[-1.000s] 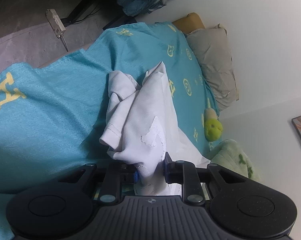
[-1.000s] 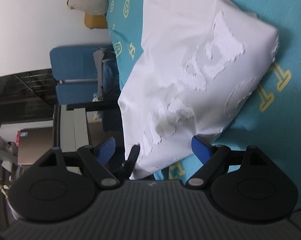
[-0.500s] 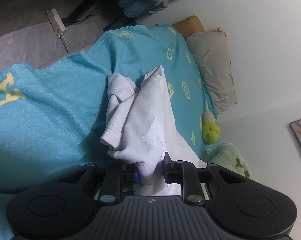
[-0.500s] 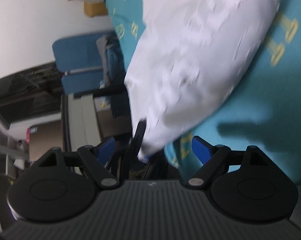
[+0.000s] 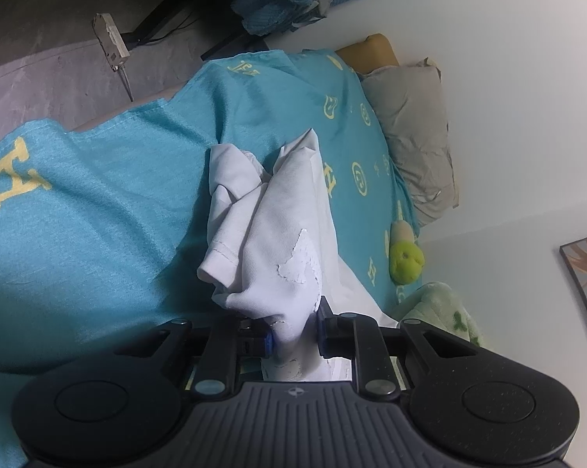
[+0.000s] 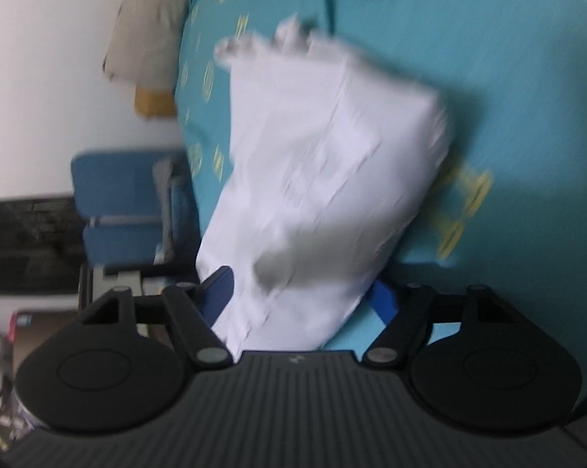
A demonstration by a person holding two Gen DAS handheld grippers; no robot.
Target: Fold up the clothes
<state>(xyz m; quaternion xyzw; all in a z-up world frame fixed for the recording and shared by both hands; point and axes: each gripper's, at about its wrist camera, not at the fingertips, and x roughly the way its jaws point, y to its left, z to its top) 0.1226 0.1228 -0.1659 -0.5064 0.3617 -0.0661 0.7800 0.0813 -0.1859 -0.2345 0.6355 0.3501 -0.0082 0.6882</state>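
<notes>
A white T-shirt (image 5: 278,234) with a raised white print lies bunched on a teal bed cover (image 5: 98,234). My left gripper (image 5: 293,335) is shut on a gathered fold at the shirt's near end, its jaws tightening a little more, and the cloth rises in a ridge ahead of it. In the blurred right wrist view the same shirt (image 6: 324,179) spreads across the cover (image 6: 508,78). The right gripper (image 6: 301,292) is closing with the shirt's near edge between its blue pads (image 6: 219,284), which stand at the cloth's sides without clearly pressing it.
A beige pillow (image 5: 414,132) and a mustard cushion (image 5: 367,48) lie by the white wall. A green plush toy (image 5: 404,261) and a green blanket (image 5: 445,312) lie at the bed's right side. A blue chair (image 6: 118,210) stands beyond the bed's edge.
The right gripper swung back over the shirt and its jaws narrowed around the shirt's near edge. The left gripper kept its grip and stayed in place.
</notes>
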